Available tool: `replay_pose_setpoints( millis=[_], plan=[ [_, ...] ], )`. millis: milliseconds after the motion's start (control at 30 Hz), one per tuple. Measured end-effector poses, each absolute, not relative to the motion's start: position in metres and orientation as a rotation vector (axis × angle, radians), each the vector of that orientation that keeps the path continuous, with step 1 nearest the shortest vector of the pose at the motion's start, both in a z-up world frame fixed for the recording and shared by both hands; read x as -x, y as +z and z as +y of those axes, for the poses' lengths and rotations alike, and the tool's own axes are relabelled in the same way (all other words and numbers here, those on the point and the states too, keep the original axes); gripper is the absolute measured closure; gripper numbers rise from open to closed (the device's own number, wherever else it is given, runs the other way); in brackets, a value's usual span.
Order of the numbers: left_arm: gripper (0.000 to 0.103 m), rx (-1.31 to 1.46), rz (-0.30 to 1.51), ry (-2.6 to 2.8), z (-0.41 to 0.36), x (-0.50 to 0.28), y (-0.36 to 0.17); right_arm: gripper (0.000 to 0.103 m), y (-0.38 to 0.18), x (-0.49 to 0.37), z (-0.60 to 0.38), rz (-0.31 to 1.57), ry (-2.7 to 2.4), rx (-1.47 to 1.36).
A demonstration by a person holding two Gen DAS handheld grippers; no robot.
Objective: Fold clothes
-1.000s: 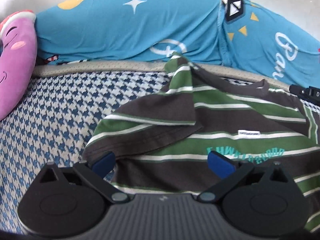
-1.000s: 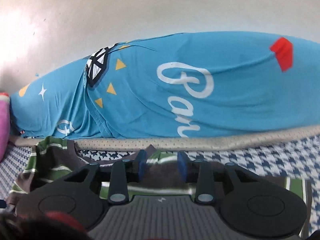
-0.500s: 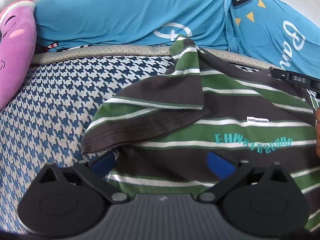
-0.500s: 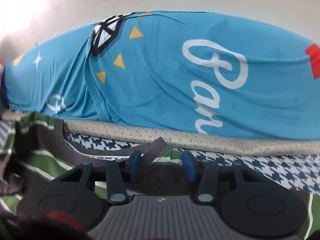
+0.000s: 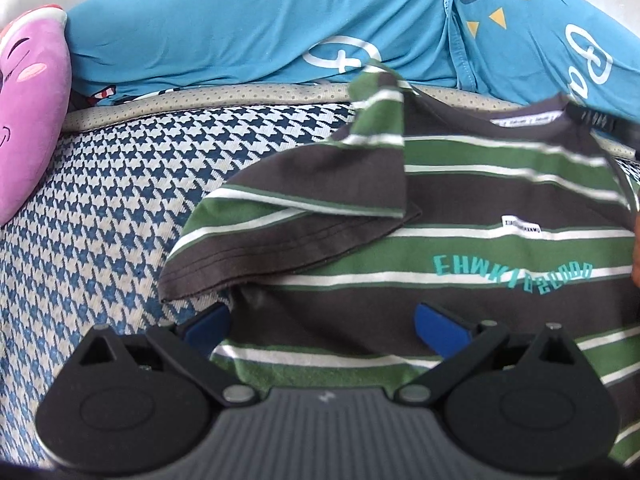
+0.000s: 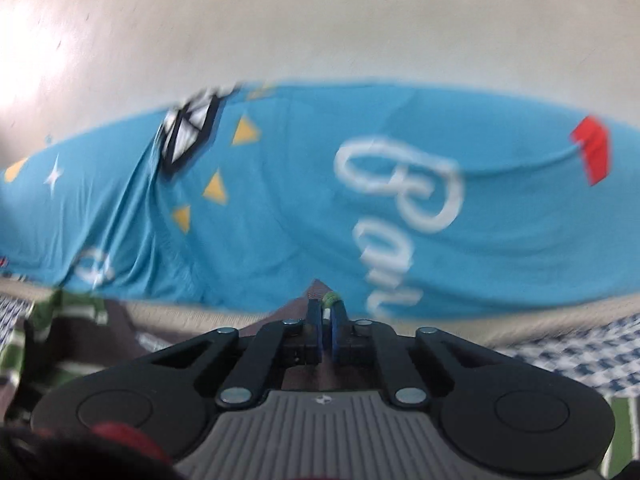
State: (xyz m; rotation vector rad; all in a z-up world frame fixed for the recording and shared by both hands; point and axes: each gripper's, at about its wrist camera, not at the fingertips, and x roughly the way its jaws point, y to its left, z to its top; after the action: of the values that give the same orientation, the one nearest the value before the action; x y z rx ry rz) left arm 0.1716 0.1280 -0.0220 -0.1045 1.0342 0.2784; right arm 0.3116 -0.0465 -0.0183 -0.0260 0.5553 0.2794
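Since a second ago, right gripper [image 6: 327, 316] has closed onto striped shirt [image 5: 480, 200]'s shoulder. Left gripper [image 5: 320, 320] hovers spread-wide above the shirt's left side, beside its folded-in sleeve [image 5: 304, 216].

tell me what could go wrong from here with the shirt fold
The right gripper pinches only a thin bit of the striped shirt near the collar, so the fabric may slip out when pulled. The left gripper is open, holding nothing, so the folded-over sleeve could drag or bunch.

Houndstooth bed cover [image 5: 100, 208], off-white wall [image 6: 320, 32]
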Motion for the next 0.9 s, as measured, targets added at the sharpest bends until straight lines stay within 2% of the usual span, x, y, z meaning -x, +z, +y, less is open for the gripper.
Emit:
replay_pose_setpoints(
  millis=[133,500,633,900],
  plan=[
    [0.000,0.097,1.051,0.305,0.130,-0.173,-0.026,0.077,-0.017,-0.315,-0.062,0.595,0.252,-0.079],
    [0.000,0.138,1.022,0.354,0.142,-0.173,-0.021,0.077,0.024,-0.291,-0.103,0.644,0.198,-0.071],
    [0.000,0.137,1.014,0.350,0.140,-0.171,-0.017,0.070,0.031,-0.269,-0.121,0.652,0.157,-0.086],
    [0.000,0.130,0.983,0.335,0.139,-0.163,-0.006,0.066,0.031,-0.221,-0.186,0.709,0.060,-0.165]
  ],
)
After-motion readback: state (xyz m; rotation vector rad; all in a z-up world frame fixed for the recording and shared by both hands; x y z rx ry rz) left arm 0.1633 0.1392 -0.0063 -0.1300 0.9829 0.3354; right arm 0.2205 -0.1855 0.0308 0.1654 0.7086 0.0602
